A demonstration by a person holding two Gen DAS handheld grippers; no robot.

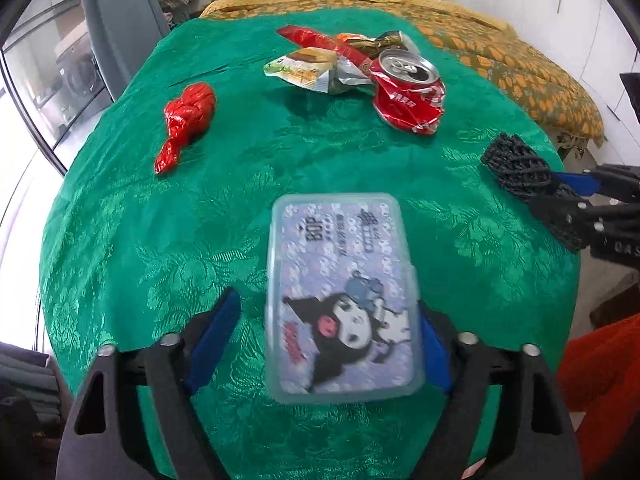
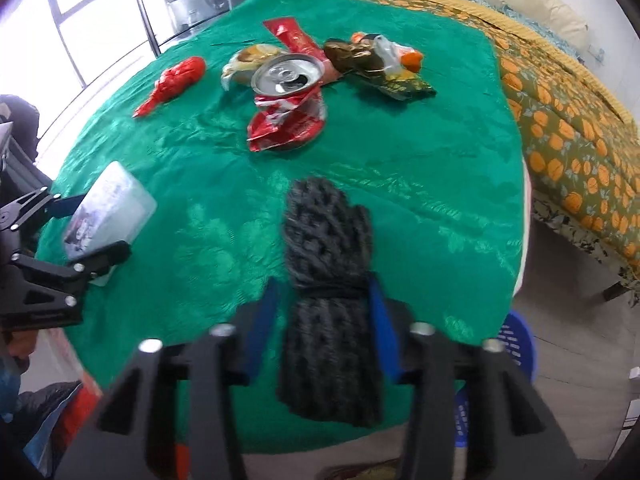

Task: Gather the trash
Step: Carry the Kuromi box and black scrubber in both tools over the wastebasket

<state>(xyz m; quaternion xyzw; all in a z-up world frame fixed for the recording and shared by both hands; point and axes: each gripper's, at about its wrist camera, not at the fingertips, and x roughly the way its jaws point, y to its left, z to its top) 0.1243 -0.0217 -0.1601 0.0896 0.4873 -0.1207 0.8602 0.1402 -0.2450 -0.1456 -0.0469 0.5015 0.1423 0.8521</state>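
On a table under a green patterned cloth (image 1: 132, 216), the trash lies toward the far side. A crushed red soda can (image 1: 410, 88) sits nearest the middle, its silver top tilted up. Touching it on the far left is a heap of crumpled snack wrappers (image 1: 316, 60). Well apart to the left lies a twisted red plastic bag (image 1: 186, 118) on its own.

Your left gripper (image 1: 324, 340) has its blue pads spread on either side of a clear plastic box (image 1: 344, 300) with a cartoon character on its lid. The right pad (image 1: 434, 352) is against the box's side; the left pad stands clear of it with cloth showing between. The right wrist view shows the same box (image 2: 110, 214) at the table's near left edge, raised at a tilt.

Your right gripper (image 2: 324, 324) is pinching a bundle of black mesh netting (image 2: 326, 280), tied round its middle with a dark band. The blue pads sit at both sides of the bundle near that band, and the netting's far end reaches out over the cloth toward the can (image 2: 288, 104).

Beyond the table is a bed with an orange-patterned cover (image 2: 568, 120). A blue plastic basket (image 2: 516, 344) shows below the table's right edge.
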